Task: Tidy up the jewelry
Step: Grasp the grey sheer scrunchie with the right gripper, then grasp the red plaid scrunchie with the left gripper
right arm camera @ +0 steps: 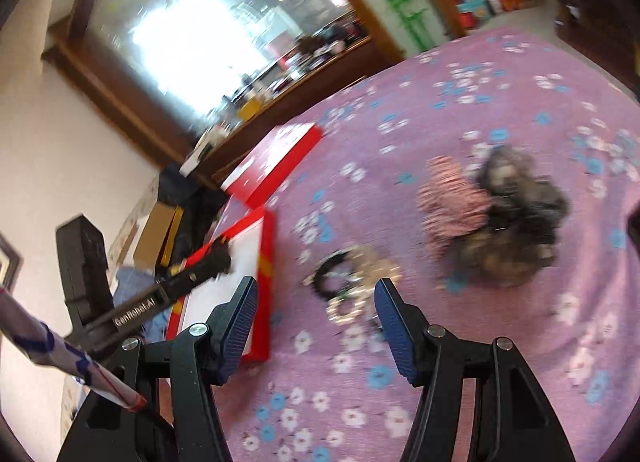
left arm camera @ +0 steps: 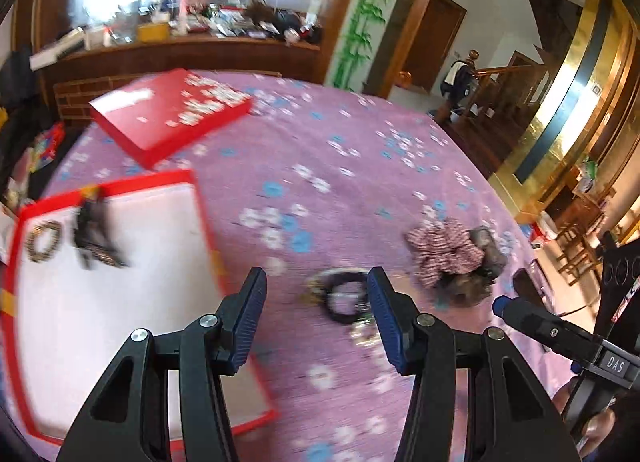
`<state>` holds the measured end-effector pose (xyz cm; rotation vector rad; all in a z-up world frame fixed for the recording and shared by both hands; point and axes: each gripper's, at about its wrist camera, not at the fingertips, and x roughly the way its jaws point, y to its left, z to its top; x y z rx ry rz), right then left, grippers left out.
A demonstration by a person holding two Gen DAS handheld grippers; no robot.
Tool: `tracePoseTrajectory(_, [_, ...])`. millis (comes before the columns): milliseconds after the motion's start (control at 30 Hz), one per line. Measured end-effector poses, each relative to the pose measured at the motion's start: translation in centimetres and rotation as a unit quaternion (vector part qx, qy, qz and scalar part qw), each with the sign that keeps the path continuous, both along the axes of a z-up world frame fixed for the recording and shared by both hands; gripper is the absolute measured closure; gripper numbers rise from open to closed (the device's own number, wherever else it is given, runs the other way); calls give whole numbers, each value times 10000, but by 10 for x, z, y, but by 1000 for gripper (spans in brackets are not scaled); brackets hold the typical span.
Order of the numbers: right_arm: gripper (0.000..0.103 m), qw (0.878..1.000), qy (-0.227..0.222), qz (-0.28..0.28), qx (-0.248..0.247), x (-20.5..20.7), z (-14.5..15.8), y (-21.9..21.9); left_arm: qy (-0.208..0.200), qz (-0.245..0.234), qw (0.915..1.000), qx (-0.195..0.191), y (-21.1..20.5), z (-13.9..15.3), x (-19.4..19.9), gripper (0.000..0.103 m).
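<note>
Both claws hang over a desk spread with a purple flowered cloth, each with its fingers spread apart and nothing between them. Just ahead of the left claw, close to its right finger, lies a small heap of jewelry: a black ring tangled with pale beaded bracelets. The same heap sits just ahead of the right claw. To the left of the left claw lies an open red box with a white lining, holding a beaded bracelet and a dark hair clip. Beyond it rests the red lid. Ahead and to the right lie blurred fabric scrunchies.
</note>
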<state>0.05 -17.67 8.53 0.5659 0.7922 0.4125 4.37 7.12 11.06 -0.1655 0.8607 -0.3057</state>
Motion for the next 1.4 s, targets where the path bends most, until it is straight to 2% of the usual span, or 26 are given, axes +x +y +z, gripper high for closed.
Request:
tracePoseTrajectory(167, [38, 9987, 97, -506, -11, 9, 3, -37, 240, -152, 9990, -332, -47, -19, 21, 52])
tracePoseTrajectory(200, [38, 9976, 64, -672, -124, 12, 6, -44, 287, -179, 9988, -360, -53, -23, 25, 52])
tracePoseTrajectory(233, [34, 9962, 34, -823, -296, 15, 8, -51, 373, -244, 9981, -421, -62, -29, 29, 52])
tracePoseTrajectory(300, [27, 9907, 257, -1124, -724, 28, 4, -63, 490, -325, 9967, -565, -72, -39, 37, 52])
tracePoseTrajectory(400, [27, 9798, 588, -1463, -1232, 48, -12, -79, 539, -418, 9955, -662, -76, -52, 42, 52])
tracePoseTrajectory(467, [29, 9762, 887, -1439, -1362, 64, -29, -86, 566, -349, 9956, -661, -72, -58, 45, 52])
tracePoseTrajectory(500, [33, 9759, 1003, -1401, -1340, 72, -38, -89, 591, -334, 9953, -688, -71, -60, 47, 52])
tracePoseTrajectory(567, [61, 9768, 1079, -1168, -1434, 83, -50, -82, 592, -317, 9952, -711, -69, -62, 49, 52])
tracePoseTrajectory(600, [68, 9753, 1081, -1096, -1584, 89, -54, -76, 553, -310, 9955, -700, -68, -62, 48, 52])
tracePoseTrajectory(633, [81, 9756, 1012, -1090, -1612, 90, -56, -76, 505, -322, 9959, -682, -69, -61, 47, 52])
tracePoseTrajectory(700, [87, 9767, 726, -1169, -1646, 87, -57, -75, 421, -346, 9961, -691, -69, -59, 45, 52])
tracePoseTrajectory(800, [90, 9805, 17, -1471, -1302, 70, -41, -89, 389, -386, 9960, -708, -71, -59, 43, 52])
tracePoseTrajectory(833, [90, 9773, -292, -1614, -1343, 63, -29, -91, 386, -404, 9959, -711, -72, -59, 43, 52])
tracePoseTrajectory(900, [90, 9633, -746, -2004, -1624, 50, -14, -95, 391, -448, 9961, -655, -77, -59, 43, 52])
tracePoseTrajectory(1100, [90, 9648, -819, -2259, -1071, 40, -11, -119, 607, -582, 9947, -594, -98, -45, 46, 52])
tracePoseTrajectory(1167, [90, 9647, -828, -2297, -987, 38, -11, -121, 670, -648, 9946, -463, -114, -39, 52, 48])
tracePoseTrajectory(1233, [90, 9622, -868, -2417, -907, 33, -8, -127, 730, -685, 9939, -461, -131, -36, 62, 37])
tracePoseTrajectory(1300, [90, 9598, -899, -2516, -858, 28, -7, -128, 770, -718, 9936, -420, -149, -36, 73, 37])
tracePoseTrajectory(1400, [89, 9562, -905, -2668, -798, 26, -7, -134, 895, -775, 9930, 18, -180, -45, 87, 37])
